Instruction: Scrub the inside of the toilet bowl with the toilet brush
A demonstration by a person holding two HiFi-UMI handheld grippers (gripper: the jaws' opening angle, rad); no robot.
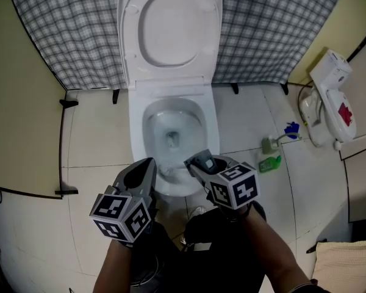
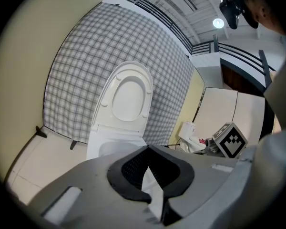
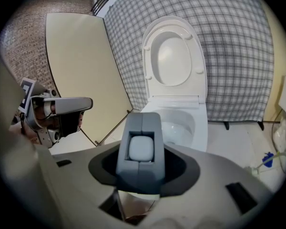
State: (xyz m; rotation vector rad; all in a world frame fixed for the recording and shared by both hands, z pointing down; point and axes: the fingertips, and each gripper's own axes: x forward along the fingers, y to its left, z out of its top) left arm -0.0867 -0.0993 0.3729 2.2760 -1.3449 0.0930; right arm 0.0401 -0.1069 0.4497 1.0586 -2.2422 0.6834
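The left gripper (image 1: 147,163), a grey hand-held tool with a black-and-white marker cube at its back, sits lowest in the head view on a dark-sleeved arm. Its jaws are clenched into one tapered bar with nothing between them. Just beside it to the right is the right gripper (image 1: 198,162), of the same make. In its own view its two grey jaw halves meet along a centre seam, closed and empty.

Directly ahead of and below both gripper tips stands the white ceramic toilet (image 1: 212,133). Both tips hover over the near rim. The oval bowl is open, with water at its bottom. Beyond the bowl, farther from the grippers, the white plastic seat and lid (image 1: 171,23) stand raised against a grey-and-white checked cloth (image 1: 73,35) that hangs across the back wall.

The toilet brush (image 1: 291,129), a blue-bristled head on a pale handle, lies on the pale tiled floor (image 1: 104,139) well to the right of the right gripper. It is apart from both grippers and beyond the toilet's right side. Near it, and closer to the right gripper, lies a small green plastic bottle (image 1: 270,163). Farther right stands a white fixture with a red mark (image 1: 332,96).
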